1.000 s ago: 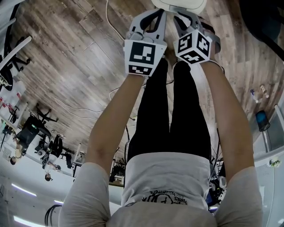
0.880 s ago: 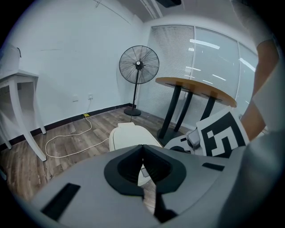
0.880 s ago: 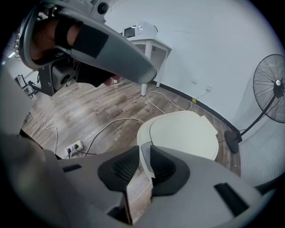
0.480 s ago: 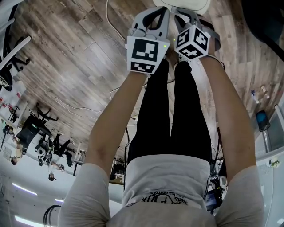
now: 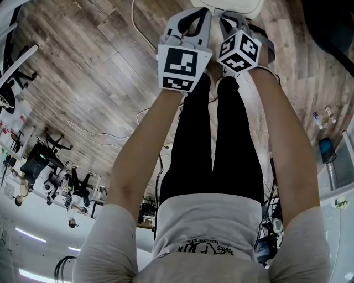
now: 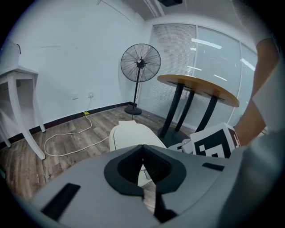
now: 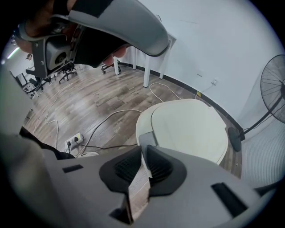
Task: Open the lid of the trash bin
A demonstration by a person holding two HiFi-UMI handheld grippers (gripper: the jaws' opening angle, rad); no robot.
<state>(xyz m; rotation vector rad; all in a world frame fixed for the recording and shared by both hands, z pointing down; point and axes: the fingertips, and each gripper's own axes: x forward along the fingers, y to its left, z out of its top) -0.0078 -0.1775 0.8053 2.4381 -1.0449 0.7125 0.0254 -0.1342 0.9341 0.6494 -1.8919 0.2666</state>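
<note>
Far ahead on wood floor [image 5: 83,83], at the head view's top edge: white bin [image 5: 224,4], lid down flat, standing just beyond both tools. Held out over it at arm's length, side by side: left hand-held gripper [image 5: 193,25] and right hand-held gripper [image 5: 239,25], marker cubes near each other, not clearly touching. Below them in that view: bare forearms, black trousers [image 5: 213,143], pale shirt [image 5: 207,226].

Left gripper view: jaws clenched, tips together, nothing between; thin slit lower down showing only bin and floor. Bin near and low, right behind the tips. Right tool's cube [image 6: 213,142] just right of it. Further back: standing fan [image 6: 140,63] against the far wall, round table [image 6: 198,87] on dark legs at right, white table [image 6: 18,89] at left, white cable [image 6: 67,138] looped across the floor.

Right gripper view: jaws clenched too, tips meeting, empty; narrow strip of floor visible behind them. Bin lid filling the middle, closed, with a grey tab [image 7: 147,139] at its near rim right at the jaw tips; touching or not, cannot tell. Power strip [image 7: 73,140] with dark leads on the floor at left. Left tool looming at top left.
</note>
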